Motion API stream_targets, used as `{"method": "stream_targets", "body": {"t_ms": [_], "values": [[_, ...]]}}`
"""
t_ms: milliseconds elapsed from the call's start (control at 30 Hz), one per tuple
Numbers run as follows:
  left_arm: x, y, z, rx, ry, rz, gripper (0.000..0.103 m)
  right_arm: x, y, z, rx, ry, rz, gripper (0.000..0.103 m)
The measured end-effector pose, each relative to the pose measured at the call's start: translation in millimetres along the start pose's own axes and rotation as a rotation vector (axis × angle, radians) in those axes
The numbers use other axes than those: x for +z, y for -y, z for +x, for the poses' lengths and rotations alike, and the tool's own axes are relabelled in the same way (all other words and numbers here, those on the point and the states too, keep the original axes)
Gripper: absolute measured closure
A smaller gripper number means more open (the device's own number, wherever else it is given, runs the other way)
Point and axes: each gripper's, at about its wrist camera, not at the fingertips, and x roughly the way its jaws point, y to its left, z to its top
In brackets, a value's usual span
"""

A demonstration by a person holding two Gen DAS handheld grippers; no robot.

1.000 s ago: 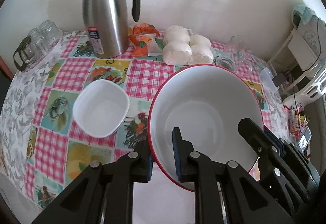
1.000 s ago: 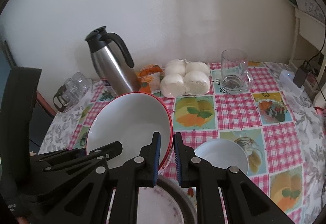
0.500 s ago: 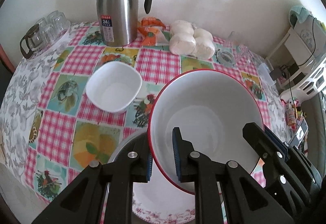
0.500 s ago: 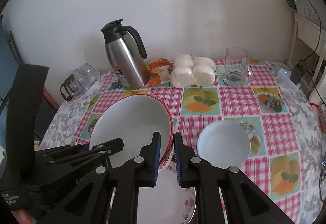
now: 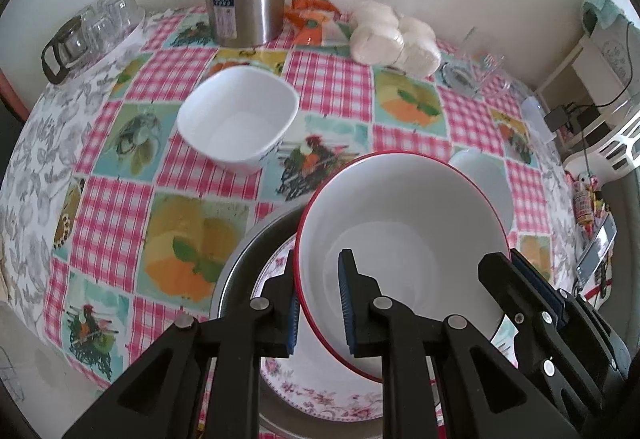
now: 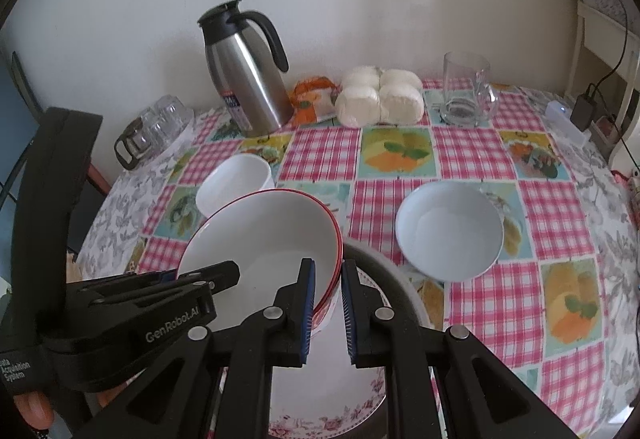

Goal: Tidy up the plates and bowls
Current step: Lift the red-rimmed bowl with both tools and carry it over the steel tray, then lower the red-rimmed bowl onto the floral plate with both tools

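A large white bowl with a red rim (image 5: pixel 404 235) (image 6: pixel 264 239) is held between both grippers. My left gripper (image 5: pixel 318 303) is shut on its left rim; my right gripper (image 6: pixel 326 307) is shut on its right rim. The bowl hangs just above a floral plate (image 5: pixel 320 395) (image 6: pixel 320 423) that lies in a grey metal dish (image 5: pixel 240 255) (image 6: pixel 384 271) at the table's near edge. A square white bowl (image 5: pixel 238 119) (image 6: pixel 234 185) sits to the left. A round white bowl (image 6: pixel 450 229) (image 5: pixel 484 175) sits to the right.
At the back of the checked tablecloth stand a steel thermos jug (image 6: pixel 244 79), an orange packet (image 6: pixel 314 95), a pack of white buns (image 6: pixel 380 97) and a glass mug (image 6: pixel 466 89). Glass cups (image 6: pixel 154 127) lie at the far left. A shelf with cables (image 6: pixel 600 79) is on the right.
Both grippers have carried the red-rimmed bowl back toward the table's near edge, so the floral plate and metal dish now show beneath it. The other bowls have not moved.
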Motion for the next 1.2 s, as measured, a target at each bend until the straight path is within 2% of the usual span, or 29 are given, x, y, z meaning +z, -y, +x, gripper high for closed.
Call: {"method": "stream_targets", "body": {"t_ms": [733, 1200], "values": [[-18.1, 1.9, 32.6, 0.047, -0.141, 0.012, 0.086, -18.9, 0.8, 30.3, -0.057, -0.133, 0.004, 0.089], [-17.9, 1.2, 35.9, 0.046, -0.158, 0.008, 0.085, -19.3, -0.4, 34.4, -0.053, -0.147, 0.005, 0.086]]}}
